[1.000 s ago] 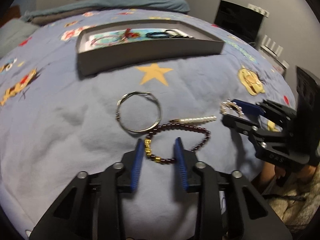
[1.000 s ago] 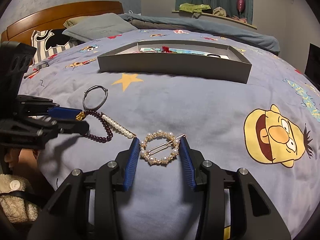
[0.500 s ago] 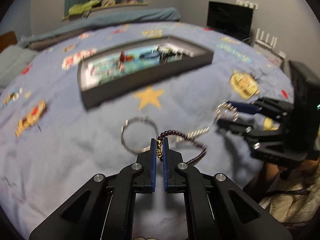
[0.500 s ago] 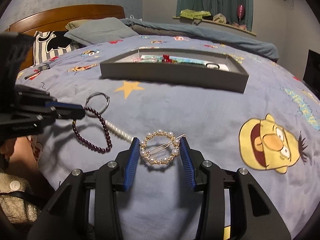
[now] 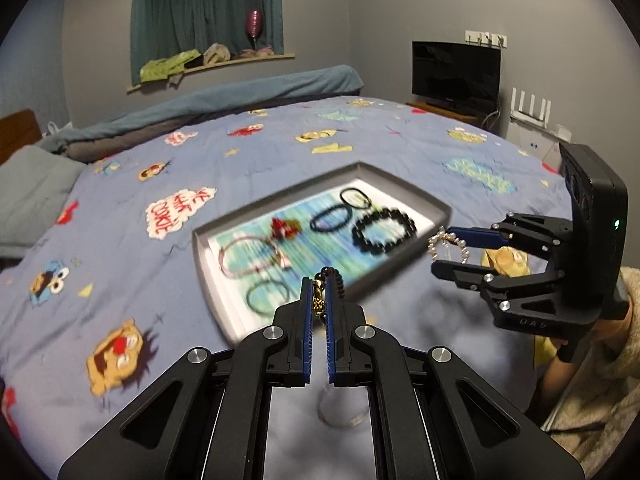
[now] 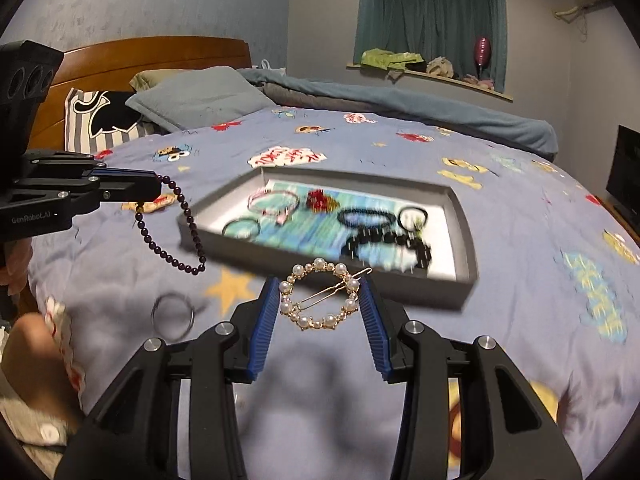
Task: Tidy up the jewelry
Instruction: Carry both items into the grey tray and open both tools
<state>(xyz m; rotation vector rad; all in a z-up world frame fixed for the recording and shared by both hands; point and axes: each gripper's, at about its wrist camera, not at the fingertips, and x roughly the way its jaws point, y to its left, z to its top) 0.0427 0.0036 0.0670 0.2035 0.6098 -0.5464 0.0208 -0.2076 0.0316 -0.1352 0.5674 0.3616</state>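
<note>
- While both my hands are raised above the blue cartoon-print bedspread [image 6: 520, 216], each holds one piece of jewelry clear of the fabric, so that neither drags on the way to the box.
- My left tongs [image 5: 319, 304] are clenched almost fully shut, because what they hold is thin: the gold-link section of a dark garnet-coloured beaded bracelet [image 6: 176, 236].
- Seen from my right camera, that bracelet hangs from the left tips in a long loose loop, swinging free in front of the box's near left corner and touching nothing.
- My right tongs [image 6: 320, 304] grasp a round gold hair clip ringed with white pearls [image 6: 320, 298]. The jaws stand wide apart because they press on opposite sides of the ring, which lies nearly flat between the blue pads [image 6: 266, 320].
- Ahead of both tools sits the shallow grey rectangular cardboard box [image 6: 460, 216], resting on the bedspread. Its tray is blurred, yet several pieces show inside: a chunky black beaded bracelet [image 5: 384, 230], thin black bands, a pink cord loop and a small red ornament [image 6: 320, 200].
- Both pieces are outside the box, held at about the level of its near wall, and I judge this to be the carry toward it, with the release not yet made.
- One thin silver wire hoop [image 6: 173, 316] lies on the bedspread below and left of my right tongs, not yet gathered.
- A swinging loop could snag the box wall, so I judge it needs lifting over the rim first.
</note>
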